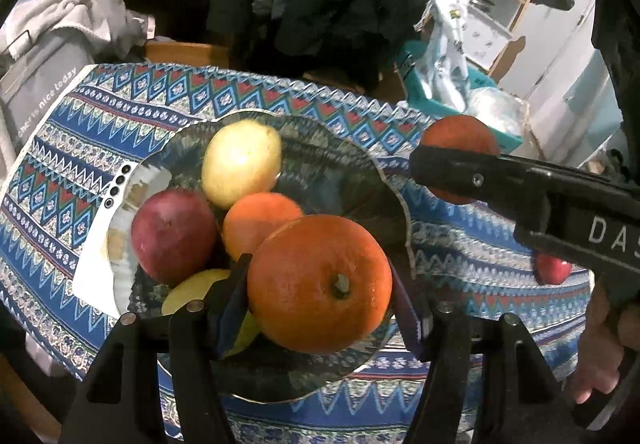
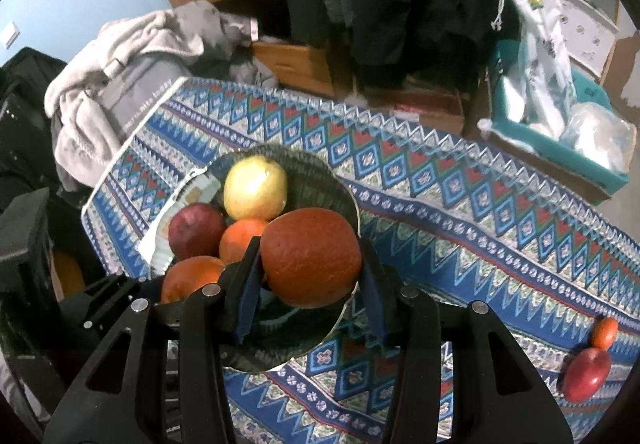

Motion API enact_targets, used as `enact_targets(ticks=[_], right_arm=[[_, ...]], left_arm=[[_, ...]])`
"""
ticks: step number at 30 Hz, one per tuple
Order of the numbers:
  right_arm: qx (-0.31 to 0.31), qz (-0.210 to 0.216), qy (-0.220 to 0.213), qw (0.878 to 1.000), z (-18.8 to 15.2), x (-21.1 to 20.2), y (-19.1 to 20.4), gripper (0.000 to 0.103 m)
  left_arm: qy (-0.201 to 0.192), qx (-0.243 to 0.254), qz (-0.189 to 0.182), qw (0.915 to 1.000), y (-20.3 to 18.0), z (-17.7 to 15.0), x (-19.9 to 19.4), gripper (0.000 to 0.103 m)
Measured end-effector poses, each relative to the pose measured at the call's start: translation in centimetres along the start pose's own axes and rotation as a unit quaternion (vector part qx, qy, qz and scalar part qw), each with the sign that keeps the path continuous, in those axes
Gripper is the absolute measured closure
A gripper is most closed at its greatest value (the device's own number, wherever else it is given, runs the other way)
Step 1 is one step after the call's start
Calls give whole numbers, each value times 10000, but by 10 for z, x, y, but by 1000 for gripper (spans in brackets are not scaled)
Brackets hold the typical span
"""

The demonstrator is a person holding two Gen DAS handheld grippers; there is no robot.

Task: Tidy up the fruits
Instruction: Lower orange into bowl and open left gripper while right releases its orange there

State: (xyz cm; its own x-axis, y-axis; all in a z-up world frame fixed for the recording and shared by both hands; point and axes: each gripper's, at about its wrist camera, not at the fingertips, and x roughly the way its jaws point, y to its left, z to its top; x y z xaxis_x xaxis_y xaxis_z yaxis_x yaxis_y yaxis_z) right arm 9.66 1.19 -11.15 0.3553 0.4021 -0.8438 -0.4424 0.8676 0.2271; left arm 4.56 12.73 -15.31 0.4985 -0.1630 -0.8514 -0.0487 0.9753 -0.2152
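A glass plate (image 1: 360, 163) (image 2: 340, 187) on a patterned cloth holds a yellow fruit (image 1: 241, 161) (image 2: 255, 186), a dark red apple (image 1: 174, 236) (image 2: 196, 230), a small orange (image 1: 258, 226) (image 2: 240, 240) and a second yellow fruit (image 1: 192, 290). My left gripper (image 1: 320, 284) is shut on a large orange (image 1: 319, 283) (image 2: 188, 278) over the plate's near side. My right gripper (image 2: 310, 260) is shut on another orange (image 2: 310, 258) (image 1: 460, 135), held above the plate's right edge. A red apple (image 2: 587, 374) (image 1: 554, 270) and a small tangerine (image 2: 605, 332) lie on the cloth at right.
The blue patterned cloth (image 2: 460, 244) covers the table. A white sheet (image 1: 94, 256) lies under the plate's left side. Grey clothes (image 2: 132, 55) sit on a bag at back left. A teal bin (image 2: 560, 139) with plastic bags stands at back right.
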Motion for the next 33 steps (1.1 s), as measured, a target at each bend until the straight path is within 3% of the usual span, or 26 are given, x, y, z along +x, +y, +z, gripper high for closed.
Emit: enact_targets(ticks=[11,21,33], right_arm=[[-30,-11,400,9992,-15,34,-2,58],[5,167,588,9981,-19,42,1,56],[153,238,355,9990,-14,22,-1,53]], left_arm=[[313,-65,66,9995,8,-9,20,37],[315,-3,94,9995,6,-8,20,37],[155,-76,25,9998,7,-3,4,37]])
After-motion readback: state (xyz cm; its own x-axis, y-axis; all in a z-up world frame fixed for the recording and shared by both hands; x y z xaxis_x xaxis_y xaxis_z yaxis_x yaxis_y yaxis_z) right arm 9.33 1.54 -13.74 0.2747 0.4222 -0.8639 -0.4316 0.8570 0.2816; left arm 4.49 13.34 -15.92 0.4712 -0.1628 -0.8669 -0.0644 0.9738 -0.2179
